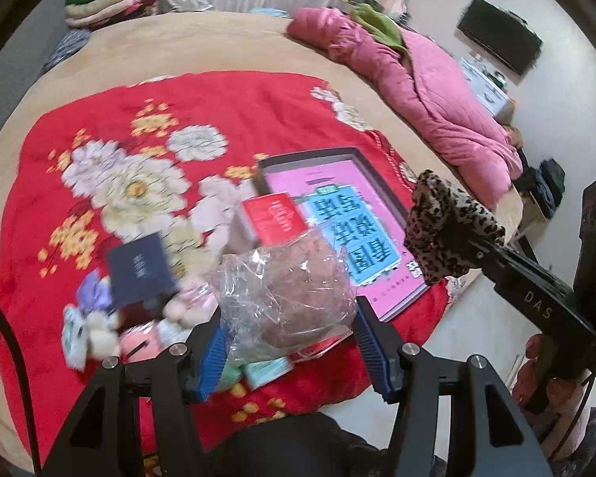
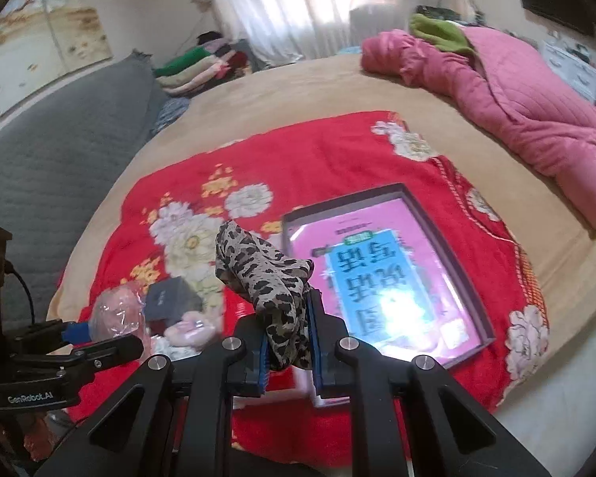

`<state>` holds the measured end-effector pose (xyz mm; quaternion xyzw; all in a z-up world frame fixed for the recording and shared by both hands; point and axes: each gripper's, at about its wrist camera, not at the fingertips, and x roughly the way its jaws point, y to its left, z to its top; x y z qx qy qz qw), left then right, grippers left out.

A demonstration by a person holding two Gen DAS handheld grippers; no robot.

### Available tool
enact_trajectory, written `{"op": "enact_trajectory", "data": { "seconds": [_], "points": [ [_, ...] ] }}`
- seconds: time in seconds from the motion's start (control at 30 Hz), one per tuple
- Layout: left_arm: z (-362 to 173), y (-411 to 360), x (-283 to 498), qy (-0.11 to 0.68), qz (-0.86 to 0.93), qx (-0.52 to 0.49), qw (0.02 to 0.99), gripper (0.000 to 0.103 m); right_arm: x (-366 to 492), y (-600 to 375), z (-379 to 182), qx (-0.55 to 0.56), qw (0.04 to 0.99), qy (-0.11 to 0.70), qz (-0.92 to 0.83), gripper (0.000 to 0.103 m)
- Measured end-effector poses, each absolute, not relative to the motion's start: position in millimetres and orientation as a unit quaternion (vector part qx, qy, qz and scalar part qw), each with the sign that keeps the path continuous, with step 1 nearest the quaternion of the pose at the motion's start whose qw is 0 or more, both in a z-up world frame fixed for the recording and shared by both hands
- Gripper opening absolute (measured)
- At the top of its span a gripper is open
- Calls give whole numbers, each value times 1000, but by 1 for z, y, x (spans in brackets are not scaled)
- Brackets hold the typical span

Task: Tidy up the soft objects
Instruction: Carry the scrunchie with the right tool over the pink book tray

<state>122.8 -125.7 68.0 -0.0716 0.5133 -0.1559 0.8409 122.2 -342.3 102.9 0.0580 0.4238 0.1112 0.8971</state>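
Nearest the left wrist camera, the left gripper (image 1: 288, 342) is clamped around a crinkly clear plastic bag (image 1: 286, 294) with something soft and pinkish inside; its blue pads (image 1: 214, 353) press into the bag from both sides, and the bag hangs above the clutter rather than resting on it. In the right wrist view the right gripper (image 2: 288, 342) is pinched nearly closed on a leopard-print scrunchie (image 2: 266, 278), which stands up out of the jaws, its long axis running along the fingers and away from the camera.

Below and just beyond both tools lies a heap of small things on the red floral blanket (image 1: 202, 111): a dark blue box (image 1: 141, 270), a red box (image 1: 272, 218), pale plush bits (too blurred to name). Ahead and to the right sits the shallow pink-lined tray (image 2: 393, 189), open and well clear of the heap. I judge it the likely drop spot; the right hand is nearer it, the scrunchie already over its near left edge.

Farther off lie a rumpled pink quilt (image 1: 437, 95) and folded clothes (image 1: 107, 2).
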Motion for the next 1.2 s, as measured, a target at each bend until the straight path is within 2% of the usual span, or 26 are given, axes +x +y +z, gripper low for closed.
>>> {"op": "enact_trajectory", "data": {
  "seconds": [0.27, 0.67, 1.03, 1.2],
  "points": [
    [59, -184, 151, 529, -190, -39, 826, 59, 136, -389, 93, 79, 895, 433, 68, 15],
    [21, -247, 174, 555, -204, 6, 806, 59, 149, -444, 47, 93, 878, 469, 14, 16],
    [-23, -281, 196, 595, -203, 27, 777, 59, 176, -455, 13, 44, 879, 476, -11, 17],
    [-33, -289, 201, 608, -205, 38, 766, 59, 193, -455, -13, 17, 864, 502, -19, 17]
  ]
}}
